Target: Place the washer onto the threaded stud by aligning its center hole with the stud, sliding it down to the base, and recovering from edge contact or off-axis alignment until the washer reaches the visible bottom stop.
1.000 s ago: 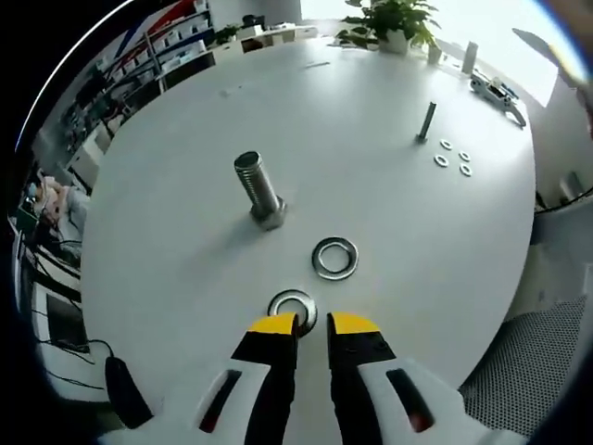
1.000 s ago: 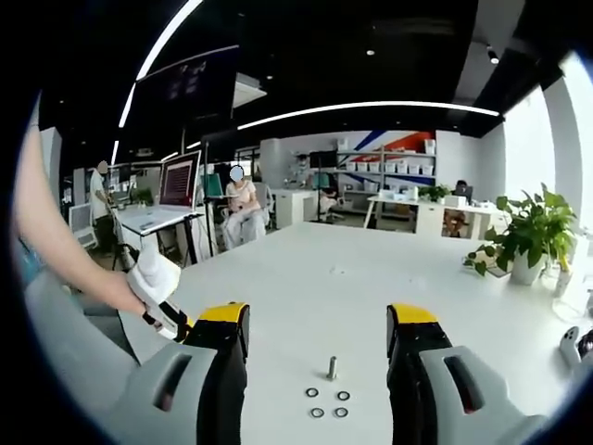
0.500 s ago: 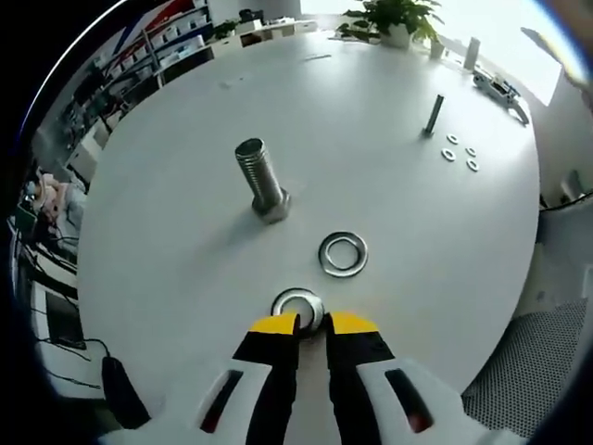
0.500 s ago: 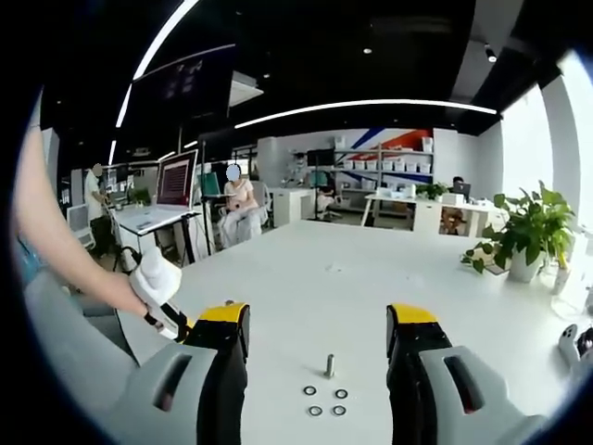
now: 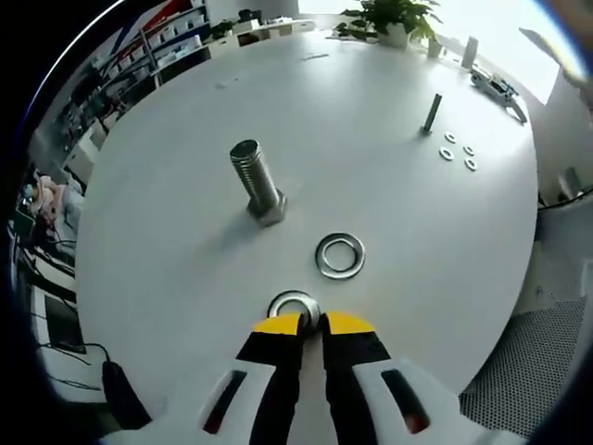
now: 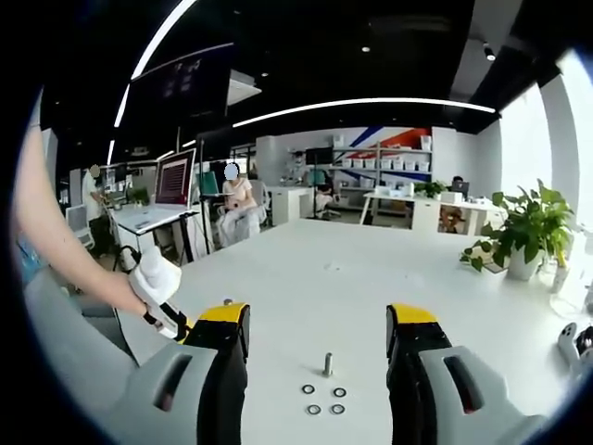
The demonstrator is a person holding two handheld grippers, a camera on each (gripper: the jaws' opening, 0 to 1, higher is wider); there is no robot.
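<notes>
- In the left gripper view, the left gripper (image 5: 312,324) rises from the bottom centre with its yellow-tipped jaws drawn together on the near rim of a flat silver metal washer (image 5: 292,305), which lies on the round white table (image 5: 167,278).
- A second silver metal washer (image 5: 339,255) lies flat on the table just above and to the right of the gripped one, apart from it.
- The large threaded steel stud (image 5: 256,184) (a bolt standing on its hexagonal head) sits left of centre, above both washers and well apart from them; its shaft leans toward the upper left of the frame.
- At the upper right of that view stands a slim small metal bolt (image 5: 431,112), with three small silver rings (image 5: 459,152) on the table just below it.
- A potted green plant (image 5: 390,20) stands at the table's far edge, top centre.
- In the right gripper view, the right gripper (image 6: 316,334) has its jaws spread wide apart, holding nothing; between them, low in the frame, are the small bolt (image 6: 327,363) and the small rings (image 6: 324,400).
- At the left of that view, a person's hand in a white glove (image 6: 156,280) holds a black handle.
</notes>
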